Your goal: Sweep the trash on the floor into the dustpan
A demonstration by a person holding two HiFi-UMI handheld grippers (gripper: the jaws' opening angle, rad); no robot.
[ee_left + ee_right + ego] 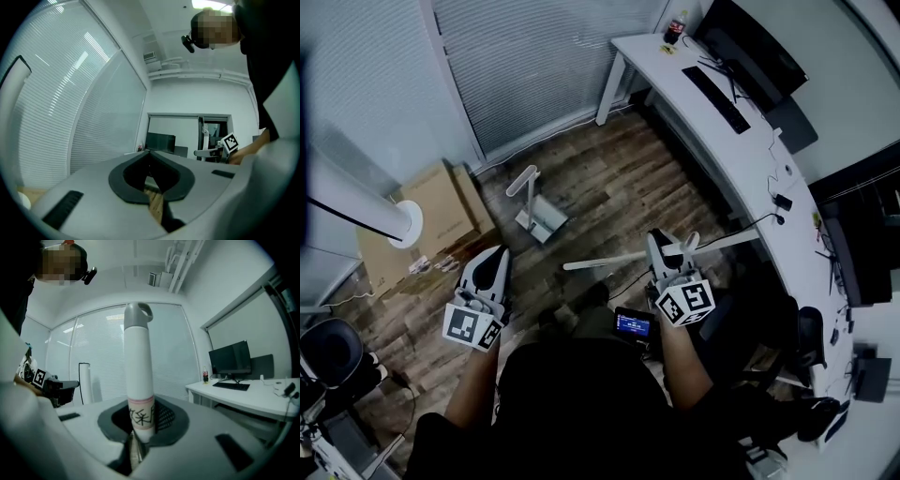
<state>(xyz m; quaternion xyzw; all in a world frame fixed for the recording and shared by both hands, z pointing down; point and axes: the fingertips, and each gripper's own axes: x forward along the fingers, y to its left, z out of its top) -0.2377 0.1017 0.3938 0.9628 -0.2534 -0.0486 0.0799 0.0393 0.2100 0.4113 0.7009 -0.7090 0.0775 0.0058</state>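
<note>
A white dustpan (536,214) with an upright handle stands on the wood floor ahead of me. My right gripper (660,246) is shut on the white broom handle (602,262). In the right gripper view that handle (138,371) rises from the right gripper (139,439) to a grey looped cap. The broom's head is not visible. My left gripper (496,257) is at the left, short of the dustpan, shut with nothing in it. In the left gripper view the left gripper (152,183) has its jaws together. I cannot make out any trash on the floor.
A cardboard box (441,208) and a white cylinder (358,202) stand at the left by the blinds. A long white desk (741,159) with a monitor (759,52) and a keyboard (714,97) runs along the right. Black chairs (328,356) sit at the lower corners.
</note>
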